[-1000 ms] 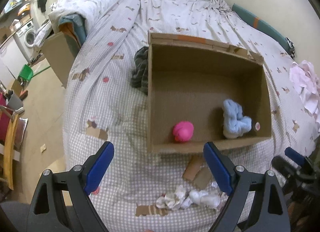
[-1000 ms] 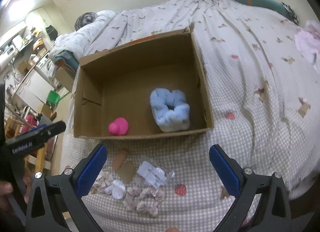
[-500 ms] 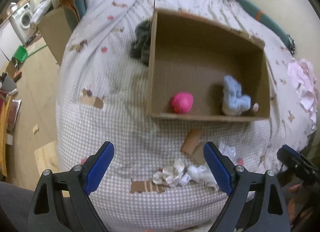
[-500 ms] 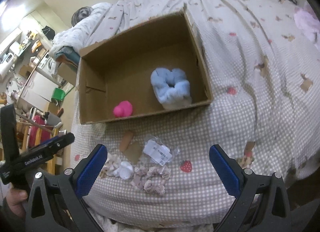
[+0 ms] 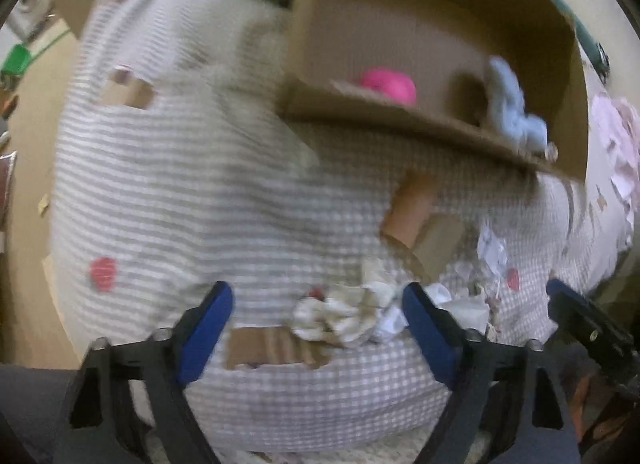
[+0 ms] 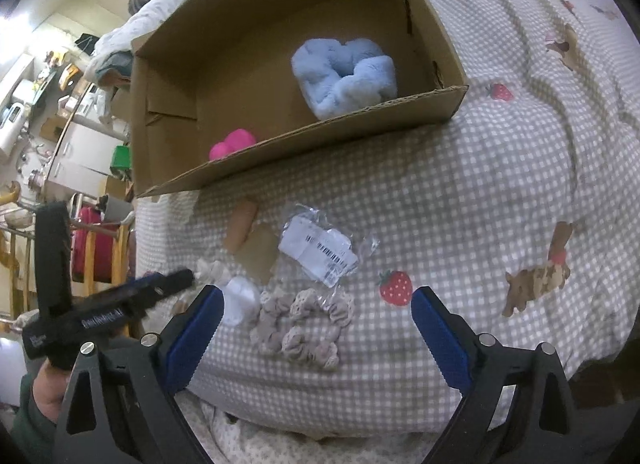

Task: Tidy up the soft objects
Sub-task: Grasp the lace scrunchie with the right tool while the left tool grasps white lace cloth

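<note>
Scrunchies lie loose on the bed [image 5: 168, 192]: through our left hand-held gripper [image 5: 318, 328], jaws apart and empty, a cream scrunchie [image 5: 340, 318] sits between the fingers, ready to grab. Our right hand-held gripper [image 6: 316, 334], also apart, frames the beige scrunchies [image 6: 304, 322]; beyond waits the cardboard box [image 6: 320, 132], already holding a blue scrunchie [image 6: 344, 74].

Open bedspread [image 6: 460, 192] lies right of the strawberry print, offering clear passage toward the bed's near edge. The cardboard box [image 6: 304, 136], its near wall upright, blocks the way beyond the clutter: a plastic packet [image 6: 320, 250], grey scrunchies [image 6: 300, 324] and a white scrunchie [image 6: 240, 300] crowd the near strip. Inside the box, floor stays bare between the pink item [image 6: 232, 143] and blue scrunchie [image 6: 344, 72].
</note>
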`<act>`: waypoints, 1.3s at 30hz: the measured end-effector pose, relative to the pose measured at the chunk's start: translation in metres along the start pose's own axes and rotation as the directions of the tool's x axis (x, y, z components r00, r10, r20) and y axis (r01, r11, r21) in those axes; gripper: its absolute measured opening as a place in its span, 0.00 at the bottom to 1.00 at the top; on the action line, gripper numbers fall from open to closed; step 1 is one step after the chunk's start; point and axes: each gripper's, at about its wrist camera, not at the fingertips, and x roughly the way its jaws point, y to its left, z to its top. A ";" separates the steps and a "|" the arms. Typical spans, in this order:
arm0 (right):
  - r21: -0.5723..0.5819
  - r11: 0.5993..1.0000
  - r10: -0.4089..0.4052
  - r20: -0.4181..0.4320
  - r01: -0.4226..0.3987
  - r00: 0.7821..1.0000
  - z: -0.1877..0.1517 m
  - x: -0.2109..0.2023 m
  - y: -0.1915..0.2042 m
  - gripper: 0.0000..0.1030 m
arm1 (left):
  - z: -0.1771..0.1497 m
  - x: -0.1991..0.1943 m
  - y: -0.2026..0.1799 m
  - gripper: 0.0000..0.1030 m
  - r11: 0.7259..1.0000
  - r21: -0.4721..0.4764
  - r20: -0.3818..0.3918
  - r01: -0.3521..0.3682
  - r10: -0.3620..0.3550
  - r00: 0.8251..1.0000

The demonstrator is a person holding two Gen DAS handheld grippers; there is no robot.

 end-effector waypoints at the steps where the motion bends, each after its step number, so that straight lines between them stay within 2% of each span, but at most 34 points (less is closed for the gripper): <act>1: 0.006 1.000 -0.002 -0.001 0.002 1.000 0.001 0.002 0.000 0.99 | 0.000 0.008 -0.005 0.72 1.000 0.013 -0.022 -0.001 0.002 1.000; 3: 0.011 1.000 -0.008 -0.005 0.008 1.000 0.003 0.006 0.000 0.99 | -0.001 0.019 -0.007 0.66 1.000 0.013 -0.063 0.011 -0.010 0.998; 5: 0.011 1.000 -0.012 -0.010 0.012 1.000 0.004 0.008 0.000 0.99 | -0.001 0.027 -0.004 0.48 1.000 -0.008 -0.090 0.017 -0.017 0.996; 6: 0.012 1.000 -0.014 -0.012 0.014 1.000 0.004 0.009 -0.001 0.99 | 0.000 0.026 -0.002 0.41 1.000 -0.018 -0.083 0.017 -0.018 0.996; 7: 0.013 1.000 -0.016 -0.014 0.017 1.000 0.003 0.010 -0.003 0.99 | 0.001 0.024 0.000 0.28 0.999 -0.031 -0.076 0.027 -0.029 0.997; 8: 0.014 1.000 -0.018 -0.015 0.018 1.000 0.004 0.009 -0.003 0.99 | 0.002 0.021 0.003 0.21 0.998 -0.044 -0.071 0.042 -0.045 0.996; 12: 0.031 0.999 -0.011 -0.021 0.011 1.000 0.002 0.000 -0.014 0.99 | -0.003 -0.001 0.009 0.17 0.995 -0.063 -0.017 0.072 -0.073 0.997; 16: 0.026 1.000 0.016 -0.082 -0.014 0.997 -0.004 0.006 -0.018 0.99 | -0.011 -0.027 0.004 0.16 0.999 -0.016 0.070 0.033 -0.032 0.997; 19: -0.041 0.999 -0.020 -0.131 0.015 0.991 -0.010 0.019 -0.005 0.99 | -0.013 -0.038 0.004 0.16 1.000 -0.006 0.098 0.012 -0.011 0.995; 23: -0.146 0.987 -0.087 -0.167 0.062 0.982 -0.018 0.038 0.014 0.99 | -0.012 -0.043 0.010 0.16 1.000 -0.027 0.096 0.006 -0.004 0.995; 26: -0.223 0.969 -0.141 -0.163 0.103 0.976 -0.022 0.051 0.029 0.93 | -0.008 -0.046 0.018 0.16 0.999 -0.038 0.098 -0.010 0.014 0.995; 29: -0.267 0.956 -0.167 -0.156 0.121 0.974 -0.022 0.059 0.038 0.78 | -0.013 -0.046 0.019 0.16 1.000 -0.028 0.096 -0.013 0.016 0.995; 30: -0.282 0.951 -0.175 -0.151 0.127 0.973 -0.022 0.061 0.040 0.69 | -0.013 -0.046 0.017 0.16 1.000 -0.023 0.101 -0.018 0.020 0.995; 31: -0.296 0.945 -0.187 -0.139 0.139 0.973 -0.021 0.061 0.041 0.49 | -0.013 -0.045 0.014 0.16 1.000 -0.020 0.105 -0.018 0.020 0.994; 32: -0.303 0.941 -0.198 -0.129 0.152 0.972 -0.020 0.060 0.041 0.38 | -0.012 -0.042 0.008 0.16 1.000 -0.022 0.107 -0.016 0.018 0.994; 33: -0.300 0.941 -0.200 -0.121 0.157 0.972 -0.018 0.060 0.041 0.21 | -0.012 -0.043 0.007 0.16 1.000 -0.024 0.109 -0.015 0.018 0.994; 34: -0.284 0.948 -0.182 -0.119 0.142 0.976 -0.017 0.056 0.038 0.16 | -0.012 -0.044 0.007 0.16 1.000 -0.026 0.113 -0.015 0.018 0.993; 39: -0.254 0.962 -0.131 -0.101 0.101 0.986 -0.018 0.025 0.028 0.13 | -0.011 -0.047 0.008 0.16 0.999 -0.036 0.125 -0.014 0.018 0.992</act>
